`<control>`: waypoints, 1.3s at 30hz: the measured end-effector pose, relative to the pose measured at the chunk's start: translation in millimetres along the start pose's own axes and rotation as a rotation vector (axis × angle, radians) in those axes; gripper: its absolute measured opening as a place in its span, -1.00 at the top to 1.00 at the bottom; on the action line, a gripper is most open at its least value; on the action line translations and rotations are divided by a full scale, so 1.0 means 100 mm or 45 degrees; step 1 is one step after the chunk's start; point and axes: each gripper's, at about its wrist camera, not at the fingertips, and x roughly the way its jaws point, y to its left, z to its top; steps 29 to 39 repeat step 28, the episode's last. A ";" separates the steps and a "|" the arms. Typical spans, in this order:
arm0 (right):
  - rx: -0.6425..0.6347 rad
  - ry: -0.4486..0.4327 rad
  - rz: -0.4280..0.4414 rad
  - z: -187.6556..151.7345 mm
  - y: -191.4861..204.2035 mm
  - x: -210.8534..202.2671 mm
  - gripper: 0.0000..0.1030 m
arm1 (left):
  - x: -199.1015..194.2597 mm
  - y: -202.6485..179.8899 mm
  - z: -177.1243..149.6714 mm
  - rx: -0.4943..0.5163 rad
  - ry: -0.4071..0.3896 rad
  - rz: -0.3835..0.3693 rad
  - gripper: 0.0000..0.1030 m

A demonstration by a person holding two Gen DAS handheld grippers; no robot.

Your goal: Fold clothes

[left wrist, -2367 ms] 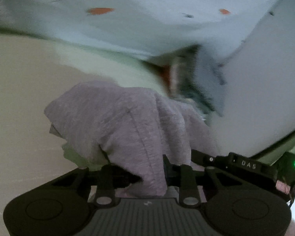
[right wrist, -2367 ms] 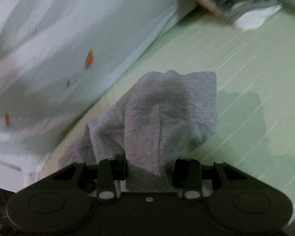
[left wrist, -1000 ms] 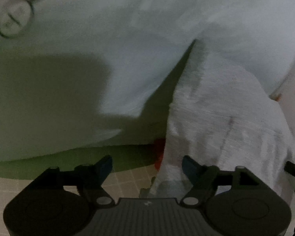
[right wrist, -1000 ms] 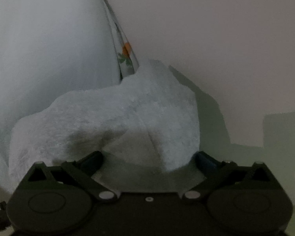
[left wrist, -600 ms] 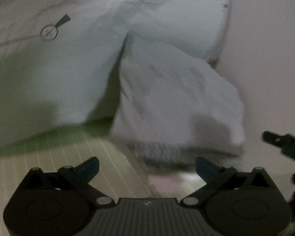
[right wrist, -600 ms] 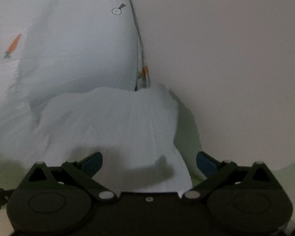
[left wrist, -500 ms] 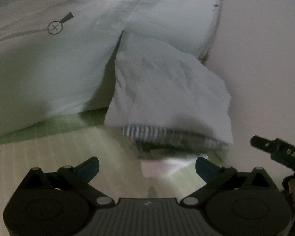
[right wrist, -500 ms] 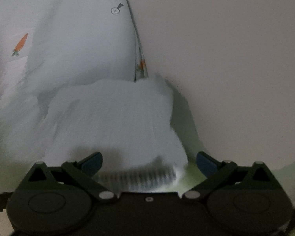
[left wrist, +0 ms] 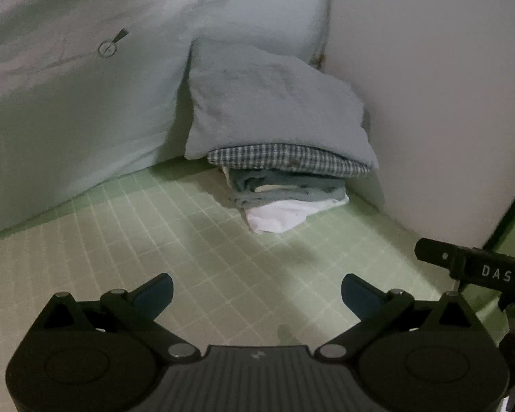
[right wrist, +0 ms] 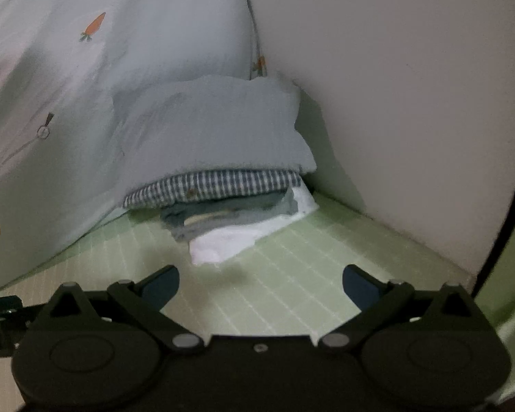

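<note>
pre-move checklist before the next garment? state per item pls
1. Left gripper empty, fingers wide apart: ok.
2. Right gripper empty, fingers wide apart: ok.
3. Grey folded garment lies on top of the stack, above the checked garment: ok.
4. Stack edges aligned: not ok, the white garment sticks out at the bottom.
5. Green mat bare in front of the stack: ok.
6. Next garment to fold located: cannot tell, none in view.

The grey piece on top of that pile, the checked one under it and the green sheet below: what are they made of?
Grey piece: looks like soft, matt knit or fleece, with a fuzzy surface.
Checked one: probably thin woven cotton, given its crisp check and small button.
Green sheet: smooth, flat and matt with a printed pale grid; fabric or mat, hard to tell.
</note>
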 end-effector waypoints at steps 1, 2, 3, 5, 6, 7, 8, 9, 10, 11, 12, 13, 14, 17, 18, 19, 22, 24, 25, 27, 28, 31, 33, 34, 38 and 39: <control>0.002 0.006 0.002 -0.05 0.00 -0.04 -0.99 | -0.04 -0.01 -0.03 0.017 -0.004 0.003 -0.99; 0.004 0.011 0.004 -0.09 0.00 -0.08 -0.99 | -0.07 -0.02 -0.05 0.026 -0.007 0.007 -0.99; 0.008 0.020 0.005 -0.13 0.00 -0.11 -0.99 | -0.09 -0.02 -0.07 0.031 -0.007 0.010 -0.99; 0.010 0.033 0.013 -0.19 0.00 -0.14 -0.99 | -0.10 -0.02 -0.10 0.033 0.003 0.020 -0.99; 0.008 0.039 0.016 -0.21 0.01 -0.15 -0.99 | -0.10 -0.02 -0.10 0.033 0.008 0.026 -0.99; 0.005 0.040 0.016 -0.22 0.01 -0.16 -0.99 | -0.10 -0.01 -0.11 0.030 0.010 0.029 -0.99; 0.003 0.040 0.017 -0.23 0.01 -0.17 -0.99 | -0.11 -0.01 -0.12 0.027 0.011 0.032 -0.99; 0.000 0.039 0.017 -0.24 0.01 -0.18 -0.99 | -0.12 0.00 -0.12 0.021 0.011 0.027 -0.99; -0.002 0.039 0.017 -0.25 0.01 -0.19 -0.99 | -0.13 0.01 -0.13 0.013 0.009 0.018 -1.00; -0.004 0.037 0.016 -0.25 0.01 -0.20 -0.99 | -0.14 0.02 -0.14 0.012 0.003 0.018 -1.00; -0.006 0.034 0.015 -0.25 0.01 -0.21 -0.99 | -0.15 0.02 -0.14 0.010 -0.004 0.018 -1.00; -0.008 0.034 0.013 -0.25 0.01 -0.21 -0.99 | -0.16 0.02 -0.14 0.009 -0.010 0.018 -1.00; -0.009 0.035 0.011 -0.26 0.01 -0.22 -0.99 | -0.16 0.02 -0.14 0.018 -0.018 0.021 -1.00; -0.009 0.035 0.008 -0.27 0.01 -0.22 -0.99 | -0.18 0.01 -0.15 0.040 -0.028 0.024 -1.00; -0.007 0.035 0.007 -0.27 0.01 -0.23 -0.99 | -0.18 0.01 -0.15 0.043 -0.031 0.024 -1.00; -0.005 0.035 0.006 -0.27 0.01 -0.23 -0.99 | -0.18 0.01 -0.15 0.045 -0.031 0.022 -1.00; -0.003 0.031 0.002 -0.26 0.01 -0.23 -0.99 | -0.17 0.01 -0.14 0.048 -0.030 0.017 -1.00; 0.001 0.032 0.001 -0.26 0.00 -0.23 -0.99 | -0.15 0.01 -0.13 0.046 -0.025 0.013 -1.00; 0.002 0.033 0.002 -0.26 0.00 -0.22 -0.99 | -0.15 0.01 -0.13 0.045 -0.023 0.011 -1.00; 0.003 0.035 0.000 -0.27 0.00 -0.22 -0.99 | -0.15 0.01 -0.13 0.046 -0.022 0.007 -1.00; 0.003 0.037 0.000 -0.27 0.00 -0.22 -0.99 | -0.15 0.01 -0.13 0.046 -0.021 0.005 -1.00; 0.003 0.037 0.000 -0.27 0.00 -0.22 -0.99 | -0.15 0.01 -0.13 0.046 -0.021 0.005 -1.00; 0.003 0.037 0.000 -0.27 0.00 -0.22 -0.99 | -0.15 0.01 -0.13 0.046 -0.021 0.005 -1.00; 0.003 0.037 0.000 -0.27 0.00 -0.22 -0.99 | -0.15 0.01 -0.13 0.046 -0.021 0.005 -1.00; 0.003 0.037 0.000 -0.27 0.00 -0.22 -0.99 | -0.15 0.01 -0.13 0.046 -0.021 0.005 -1.00; 0.003 0.037 0.000 -0.27 0.00 -0.22 -0.99 | -0.15 0.01 -0.13 0.046 -0.021 0.005 -1.00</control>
